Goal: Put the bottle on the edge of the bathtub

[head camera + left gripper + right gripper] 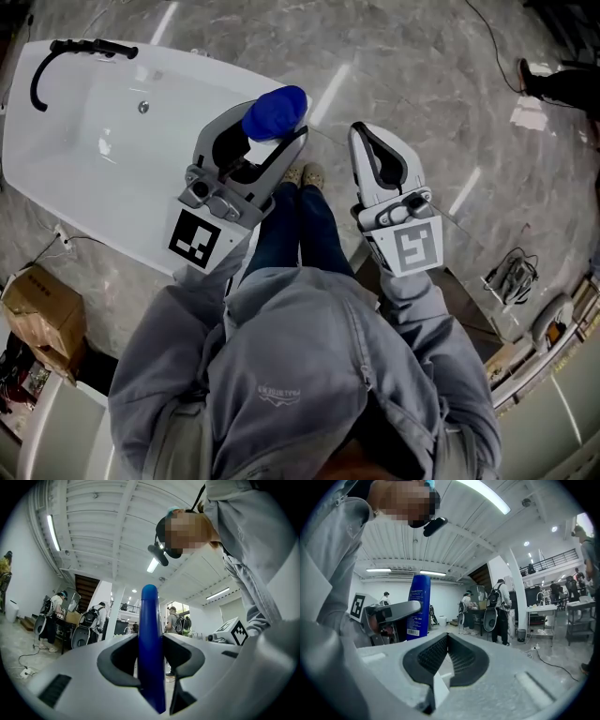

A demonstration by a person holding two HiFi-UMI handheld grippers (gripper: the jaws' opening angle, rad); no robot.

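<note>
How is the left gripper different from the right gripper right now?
The left gripper is clamped on a blue bottle; the right gripper has its jaws together with nothing between them. In the head view the left gripper shows over the white bathtub's end, while the right gripper shows over the grey floor. Both are pale grey and carry a black-and-white marker cube.

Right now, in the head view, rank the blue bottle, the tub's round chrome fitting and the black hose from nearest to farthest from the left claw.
1. blue bottle: clamped in the left claw itself.
2. round chrome fitting: on the bathtub inner wall, to the claw's left.
3. black hose: at the tub's far left end.
</note>
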